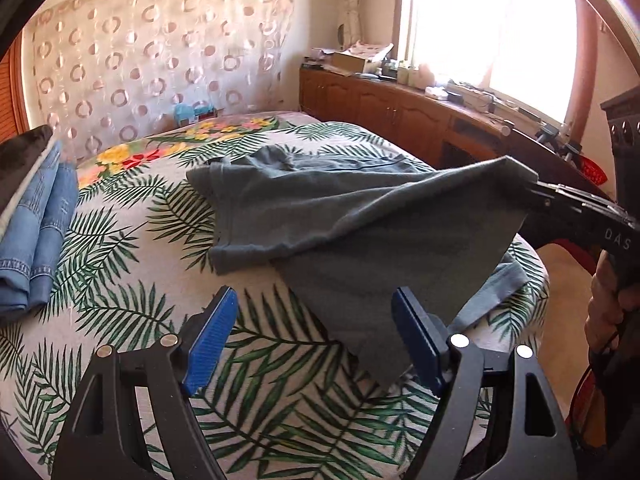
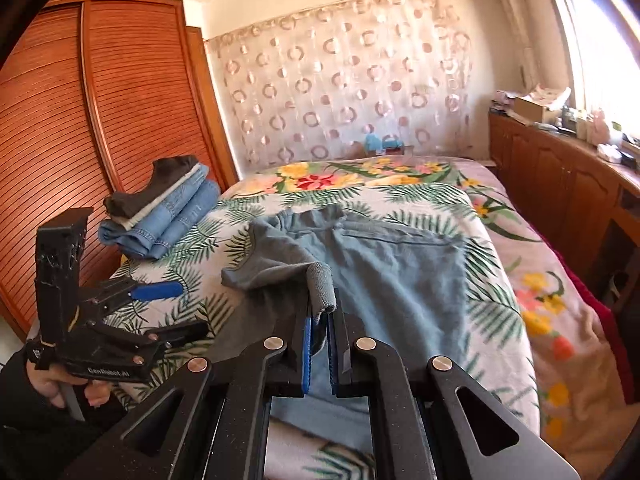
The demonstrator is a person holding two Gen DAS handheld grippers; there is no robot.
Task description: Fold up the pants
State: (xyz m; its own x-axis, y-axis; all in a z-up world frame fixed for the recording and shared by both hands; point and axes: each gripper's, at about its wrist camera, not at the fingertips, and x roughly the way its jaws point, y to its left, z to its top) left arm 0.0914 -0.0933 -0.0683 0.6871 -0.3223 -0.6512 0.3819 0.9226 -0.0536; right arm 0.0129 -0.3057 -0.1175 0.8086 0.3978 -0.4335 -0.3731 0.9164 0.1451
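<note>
Fingers (image 2: 308,344) of the right gripper (image 2: 319,354) pinch one edge of the gray-blue pants (image 1: 320,208) and hold it up off the bed (image 1: 120,248). Most of the pants lie spread on the leafy sheet. Blue fingers (image 1: 210,344) of the left gripper (image 1: 316,344) are spread wide, holding nothing. Folded jeans (image 1: 36,232) sit at 9 o'clock.

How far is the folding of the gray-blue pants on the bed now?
Done: a stack of folded clothes lies aside on the bed. In hand: the right gripper, jaws shut, lifts one edge of the gray-blue pants; the left gripper is open, holding nothing. Left: the pants are still rumpled, with no finished fold.
</note>
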